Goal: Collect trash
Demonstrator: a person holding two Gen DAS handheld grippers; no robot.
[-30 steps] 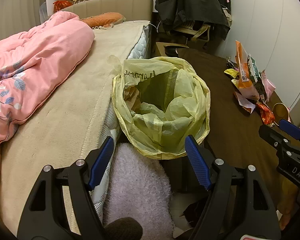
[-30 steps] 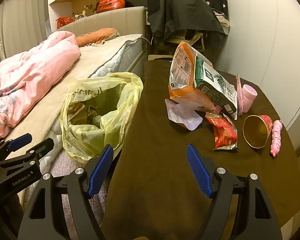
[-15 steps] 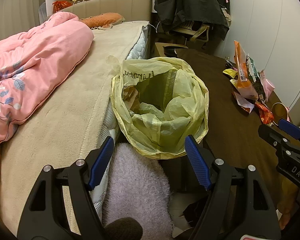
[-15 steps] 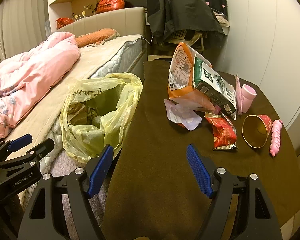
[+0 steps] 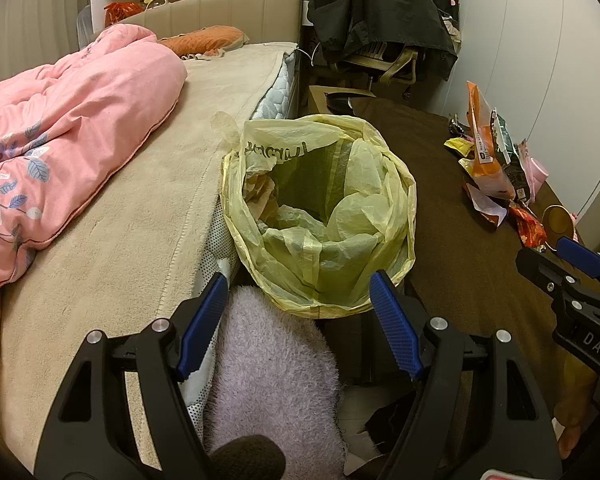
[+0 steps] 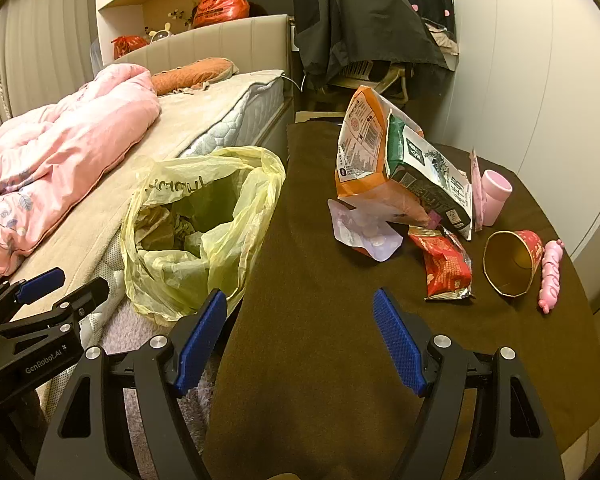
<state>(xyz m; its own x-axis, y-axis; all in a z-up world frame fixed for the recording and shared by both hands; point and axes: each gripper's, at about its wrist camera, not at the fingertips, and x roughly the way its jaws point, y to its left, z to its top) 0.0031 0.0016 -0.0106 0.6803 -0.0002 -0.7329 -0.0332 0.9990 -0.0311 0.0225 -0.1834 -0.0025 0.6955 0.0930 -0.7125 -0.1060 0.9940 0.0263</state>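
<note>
An open yellow trash bag (image 5: 320, 216) stands between the bed and the brown table (image 6: 320, 280); it also shows in the right wrist view (image 6: 196, 236). My left gripper (image 5: 300, 320) is open and empty just before the bag. My right gripper (image 6: 300, 332) is open and empty over the table's near part. Trash lies ahead to the right: an orange snack bag (image 6: 364, 160), a green-and-white packet (image 6: 432, 180), a white wrapper (image 6: 364, 232), a red wrapper (image 6: 444, 268), a paper cup (image 6: 512, 264), a pink cup (image 6: 496, 196) and a pink tube (image 6: 552, 276).
A bed (image 5: 120, 240) with a pink duvet (image 5: 68, 128) lies left. A fluffy pale rug or cushion (image 5: 272, 364) sits below the bag. A chair draped with dark clothes (image 6: 368, 32) stands behind the table. A white wall (image 6: 540, 80) runs along the right.
Both grippers have stayed open and nearly still; the views have shifted only slightly. Nothing was picked up or moved.
</note>
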